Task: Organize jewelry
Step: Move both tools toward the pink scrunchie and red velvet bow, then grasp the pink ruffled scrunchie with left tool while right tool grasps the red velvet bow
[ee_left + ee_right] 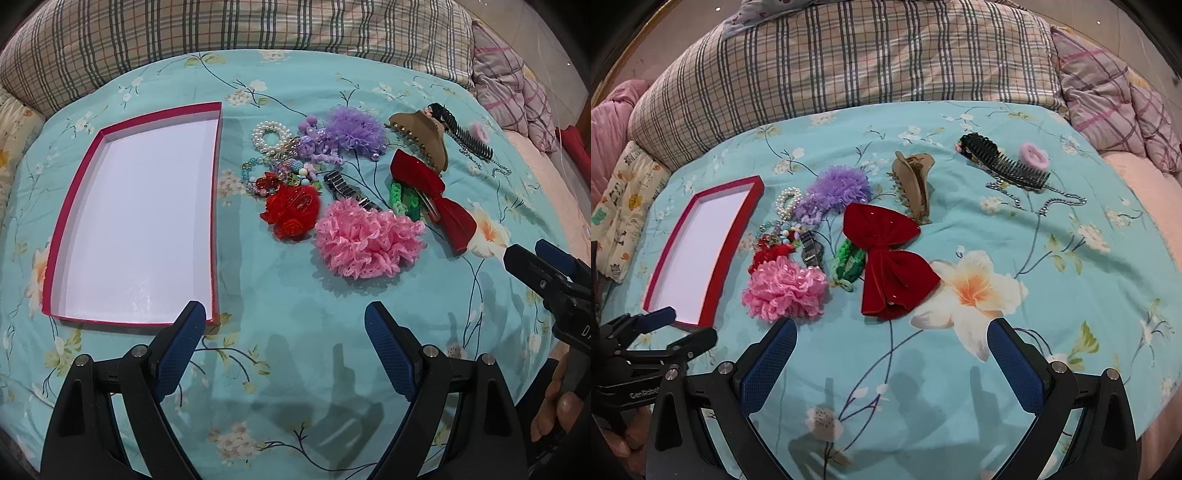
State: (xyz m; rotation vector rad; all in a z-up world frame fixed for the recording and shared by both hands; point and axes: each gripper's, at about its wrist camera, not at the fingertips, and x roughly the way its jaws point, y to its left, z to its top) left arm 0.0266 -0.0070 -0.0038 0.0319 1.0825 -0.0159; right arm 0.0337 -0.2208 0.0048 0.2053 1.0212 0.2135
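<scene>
Nothing has yet been placed in the red-rimmed box (pixel 216 206), whose white floor is seen bare in both views; it lies on the bed (pixel 280 369) to the left of the accessories. All the pieces are still spread on the floral bedsheet, so the task is judged to be at its very start. Near the box a tight cluster is found: a pearl bracelet (pixel 269 138), a purple ruffled scrunchie (pixel 356 127), a tangle of coloured beads (pixel 291 173), a red flower clip (pixel 291 212), a dark metal clip (pixel 341 186) and a pink ruffled scrunchie (pixel 365 240), several of them touching or overlapping. Just to the right are seen a green braided band (pixel 847 264), partly tucked under a red velvet bow (pixel 890 266), and a tan claw clip (pixel 914 184) beyond it. Well apart, toward the far right, a black comb (pixel 1008 164), a small pink hair tie (pixel 1034 155) and a thin silver chain (pixel 1056 201) are laid. The left gripper (pixel 284 354) is held spread wide and empty above the sheet beside the box's near corner; the right gripper (pixel 892 365) is likewise spread and empty, poised short of the bow. Every item remains to be carried across, the distant comb group calling for the longest reach.
</scene>
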